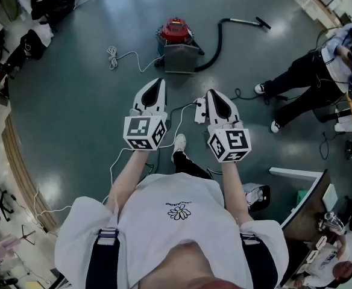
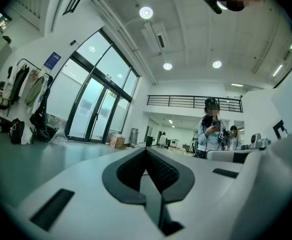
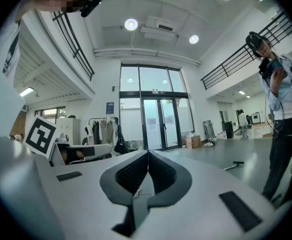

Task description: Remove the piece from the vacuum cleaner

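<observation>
Grey-green polished floor fills the head view, with the vacuum cleaner (image 1: 177, 46), a grey body under a red top, standing at 12 o'clock from the person and well apart from both tools. Its black hose (image 1: 215, 47) leaves the body's right side, curves up toward 1 o'clock, and ends in a wand (image 1: 247, 21) whose long axis lies roughly left to right. The left gripper (image 1: 157, 84) and the right gripper (image 1: 214, 95) are held side by side, pointing at 12 o'clock. The left one is judged slightly nearer the body, and the right one nearer the hose and wand, which are the likeliest piece to come off. A white cable (image 1: 120, 56) lies coiled at 11 o'clock. No brand can be read on the machine, the cubes carry only square black-and-white markers, and the small print on the shirt is too fine to read. In the left gripper view, the left gripper (image 2: 147, 150) has its jaws clenched tip to tip with nothing between them. The vacuum cleaner does not show, and a blue wall sign (image 2: 52, 60) at 10 o'clock is illegible. In the right gripper view, the right gripper (image 3: 148, 153) likewise has its jaws pressed together and empty. A thin dark rod (image 3: 234, 164), perhaps the wand, lies on the floor at 3 o'clock.
</observation>
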The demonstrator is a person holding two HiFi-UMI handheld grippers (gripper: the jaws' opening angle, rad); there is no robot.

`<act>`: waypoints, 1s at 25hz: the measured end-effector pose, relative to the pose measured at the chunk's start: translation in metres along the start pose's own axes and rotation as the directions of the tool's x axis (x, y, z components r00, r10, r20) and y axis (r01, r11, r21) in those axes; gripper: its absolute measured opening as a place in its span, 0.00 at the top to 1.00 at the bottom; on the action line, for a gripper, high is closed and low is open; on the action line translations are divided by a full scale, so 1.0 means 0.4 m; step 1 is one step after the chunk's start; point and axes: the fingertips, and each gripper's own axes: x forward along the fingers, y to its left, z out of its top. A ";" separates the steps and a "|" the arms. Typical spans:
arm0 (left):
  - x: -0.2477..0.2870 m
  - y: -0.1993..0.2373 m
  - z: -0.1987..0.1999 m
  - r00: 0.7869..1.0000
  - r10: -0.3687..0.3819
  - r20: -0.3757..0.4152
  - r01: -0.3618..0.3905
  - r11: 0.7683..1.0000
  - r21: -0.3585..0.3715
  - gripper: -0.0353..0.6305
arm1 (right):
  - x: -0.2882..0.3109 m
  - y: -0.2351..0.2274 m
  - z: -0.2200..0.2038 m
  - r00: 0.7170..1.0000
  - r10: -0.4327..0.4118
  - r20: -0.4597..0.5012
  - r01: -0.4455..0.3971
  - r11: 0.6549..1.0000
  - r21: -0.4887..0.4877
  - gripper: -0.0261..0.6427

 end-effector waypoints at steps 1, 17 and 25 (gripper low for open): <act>0.043 0.001 0.015 1.000 -0.003 0.005 0.003 1.000 0.007 0.94 | 0.032 -0.026 0.020 1.000 0.006 0.006 -0.006 1.000 -0.008 0.94; 0.323 0.144 0.043 0.991 0.131 -0.014 -0.130 0.991 0.032 0.94 | 0.326 -0.250 -0.008 0.994 0.085 -0.073 -0.081 0.995 0.053 0.94; 0.514 0.282 0.024 0.992 0.122 -0.029 -0.122 0.992 0.019 0.94 | 0.540 -0.300 -0.027 0.992 0.080 -0.100 -0.077 0.997 0.030 0.94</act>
